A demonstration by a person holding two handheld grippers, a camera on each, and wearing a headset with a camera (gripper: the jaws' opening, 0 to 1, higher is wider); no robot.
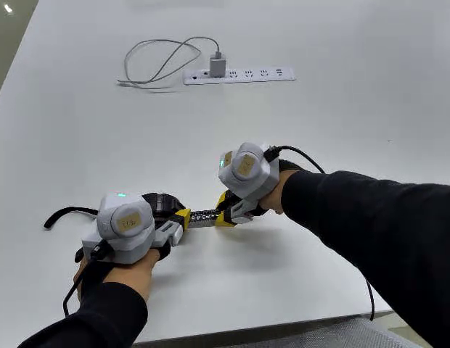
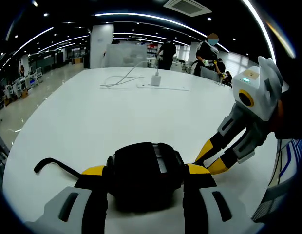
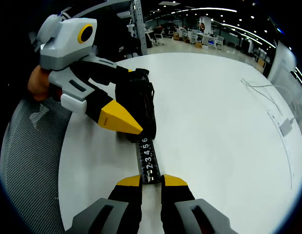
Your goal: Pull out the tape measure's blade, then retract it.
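- Black plastic is what we get of the tape measure (image 2: 141, 183) in the left gripper view. Its case sits clamped between the yellow tips of the left tongs (image 2: 146, 169), and a black strap (image 2: 53, 163) trails off it across the white tabletop (image 2: 117, 107).
- The same view catches the right tongs (image 2: 213, 158) coming in from the right, tips low beside the case.
- The right gripper view adds the blade (image 3: 145, 158). It is a short dark strip with printed numerals facing up, running straight from the case's mouth to the right tongs, which pinch its free end between their yellow tips.
- We cannot tell whether the blade touches the tabletop or rides just above it.
- The head view sets it all in one line near the tabletop's near edge: left tongs, case, blade, right tongs.
- The blade's long axis runs across us, left to right, and its tip points to our right, away from the case.
- Well apart, toward the far side in the head view, a white power strip (image 1: 243, 74) lies with a charger (image 1: 218, 67) plugged in and a grey cable (image 1: 156, 61) looped beside it.
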